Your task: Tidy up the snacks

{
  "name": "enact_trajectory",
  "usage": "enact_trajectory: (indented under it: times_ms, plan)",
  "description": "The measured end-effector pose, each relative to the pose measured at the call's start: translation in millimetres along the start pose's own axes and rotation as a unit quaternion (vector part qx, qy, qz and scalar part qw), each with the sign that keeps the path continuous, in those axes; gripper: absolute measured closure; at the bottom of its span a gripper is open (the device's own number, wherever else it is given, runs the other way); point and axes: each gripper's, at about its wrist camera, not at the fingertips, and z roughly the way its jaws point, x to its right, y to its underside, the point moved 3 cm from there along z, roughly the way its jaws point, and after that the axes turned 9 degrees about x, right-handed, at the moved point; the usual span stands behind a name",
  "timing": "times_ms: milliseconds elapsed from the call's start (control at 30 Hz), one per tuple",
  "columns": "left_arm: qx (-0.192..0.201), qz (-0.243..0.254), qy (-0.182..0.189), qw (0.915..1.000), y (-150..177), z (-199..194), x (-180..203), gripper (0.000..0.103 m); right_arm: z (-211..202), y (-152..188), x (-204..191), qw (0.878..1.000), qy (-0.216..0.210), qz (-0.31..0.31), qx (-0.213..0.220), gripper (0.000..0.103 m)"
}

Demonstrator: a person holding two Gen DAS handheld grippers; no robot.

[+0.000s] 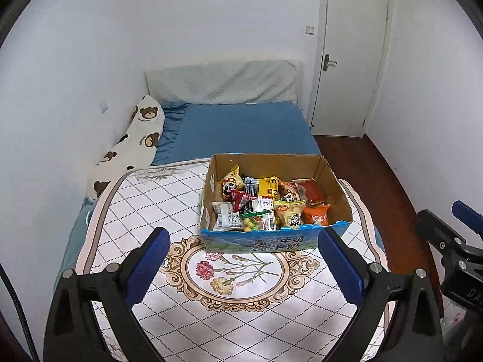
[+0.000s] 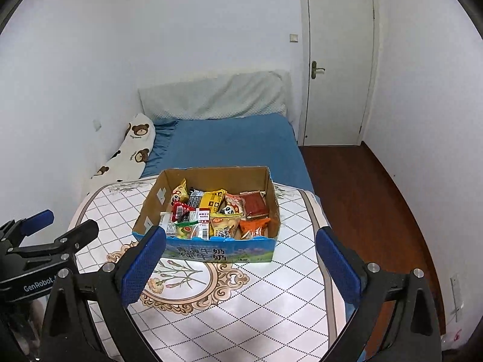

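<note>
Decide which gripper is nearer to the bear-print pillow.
Left. The left gripper hovers over the table, the bear-print pillow ahead on its left; the right gripper sits farther right, on the left gripper's other side.

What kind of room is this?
Most likely a bedroom: a bed with a blue sheet, a teddy-bear pillow against the wall, and a closed white door.

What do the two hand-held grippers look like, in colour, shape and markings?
Both are alike. The left hand-held gripper has black angular arms with silver bolts, and each of its fingers carries a long blue ribbed pad. The right hand-held gripper has the same build. In the right wrist view, white "GenRobot" lettering shows on the left one's body. A black cable runs at the left view's edge.
</note>
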Motion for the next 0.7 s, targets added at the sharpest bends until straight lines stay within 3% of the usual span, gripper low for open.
enact_trajectory:
  times_ms: [333,700]
  plan:
    - [-0.002,-0.003,0.0,1.0,0.2,14.1,3.6,0.002,15.1,3.8,3.1,1.0,0.01,0.006,-0.009,0.0]
    - [-0.029,0.001,-0.029,0.9992,5.2,68.0,1.6,0.002,67.5,13.6,16.6,0.999,0.029,0.017,-0.023,0.0]
